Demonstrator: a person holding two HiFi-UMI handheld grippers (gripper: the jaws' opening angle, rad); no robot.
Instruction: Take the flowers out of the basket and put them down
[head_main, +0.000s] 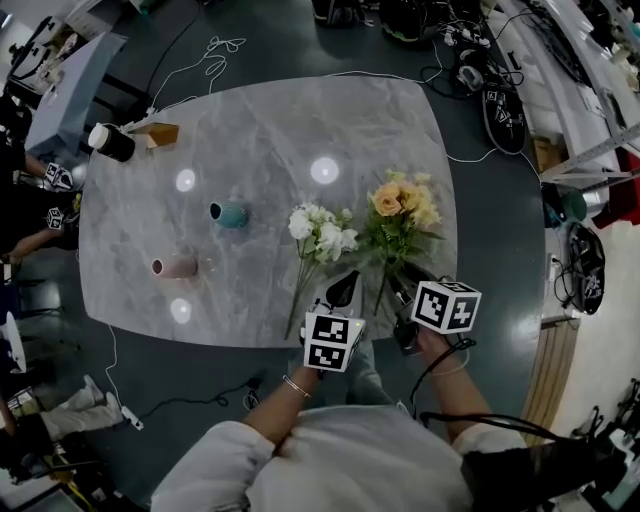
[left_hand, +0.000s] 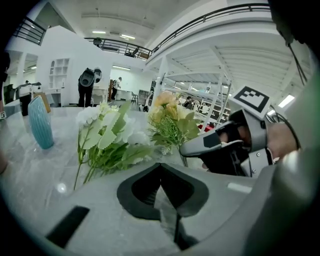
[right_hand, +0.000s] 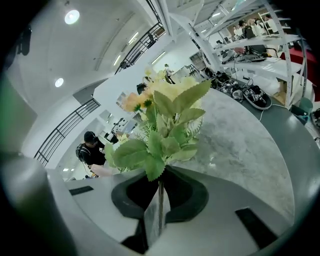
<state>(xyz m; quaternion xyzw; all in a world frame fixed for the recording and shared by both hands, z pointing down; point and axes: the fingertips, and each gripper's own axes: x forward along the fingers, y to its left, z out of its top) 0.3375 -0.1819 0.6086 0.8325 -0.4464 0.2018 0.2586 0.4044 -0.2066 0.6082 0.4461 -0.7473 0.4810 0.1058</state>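
**One bunch down, the second pinched by its stem**

Toward the left of the grey marble-patterned table (head_main: 270, 130) sit a pink ceramic vase (head_main: 175, 266) and a ribbed teal vase (head_main: 229, 213), well apart from the flowers. Near the middle, a bunch of white flowers with long green stems (head_main: 318, 232) lies flat, heads away from the person and stems trailing toward the near edge; its part of the job looks done.

Just beside those stems is the left gripper (head_main: 343, 288), its jaws pressed together with nothing between them, apparently idle. To its right, the right gripper (head_main: 397, 285) is clamped on the thin stem of a peach-and-yellow bouquet with broad green leaves (head_main: 403, 203). It grips low on the stem, so the blooms fan out ahead, over the table near the white bunch. Whether they touch the marble is unclear. No basket is in view.
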